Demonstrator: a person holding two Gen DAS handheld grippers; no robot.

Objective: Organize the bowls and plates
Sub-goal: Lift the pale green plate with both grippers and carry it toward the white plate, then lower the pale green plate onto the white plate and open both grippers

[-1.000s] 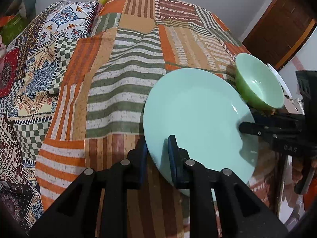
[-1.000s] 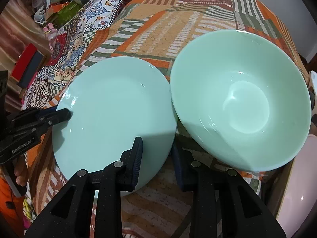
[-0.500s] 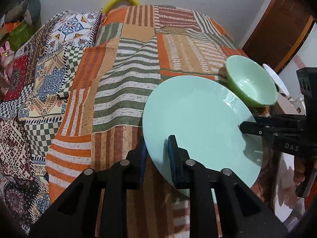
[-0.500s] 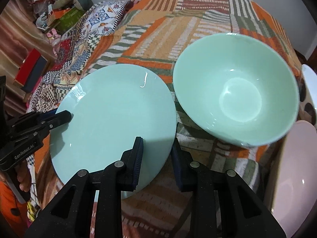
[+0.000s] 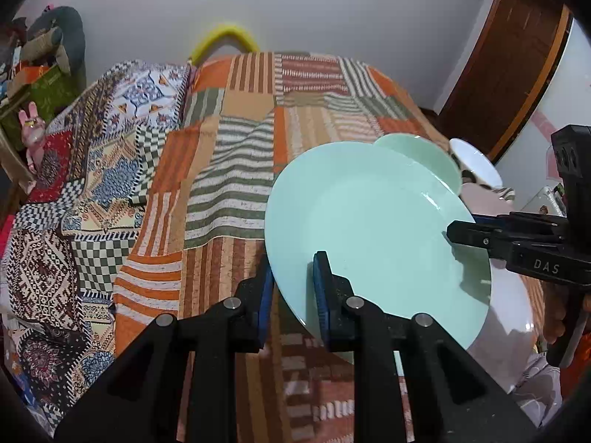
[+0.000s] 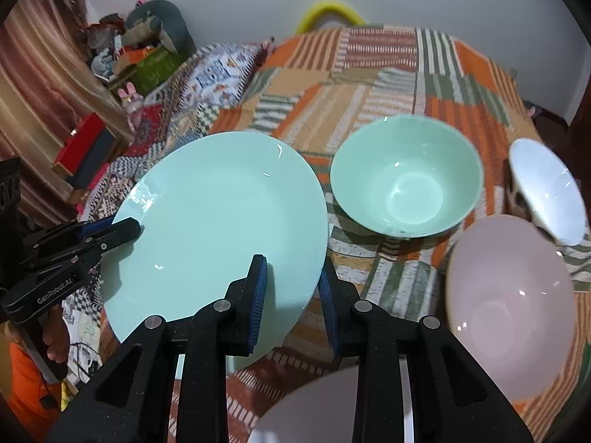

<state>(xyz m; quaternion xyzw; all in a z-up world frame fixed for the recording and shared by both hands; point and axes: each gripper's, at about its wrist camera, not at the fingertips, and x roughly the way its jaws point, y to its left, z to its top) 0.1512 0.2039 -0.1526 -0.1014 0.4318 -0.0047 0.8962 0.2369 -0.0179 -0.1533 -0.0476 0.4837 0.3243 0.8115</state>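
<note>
Left gripper and right gripper each pinch opposite rims of one green plate, held tilted above the quilt. Green bowl sits just right of it, nearer the right gripper; pink bowl closer still.

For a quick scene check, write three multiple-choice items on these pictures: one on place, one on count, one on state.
1. Where is the mint green bowl relative to the mint green plate in the right wrist view?
A. On it
B. To its right
C. Under it

2. How many bowls show in the right wrist view?
A. One
B. Three
C. Five

3. How is the plate held?
A. By both grippers
B. By the left gripper only
C. By neither

Answers:
1 B, it sits apart on the quilt.
2 B, green, white bowl, pale pink bowl.
3 A, the right gripper grips the rim too.
</note>
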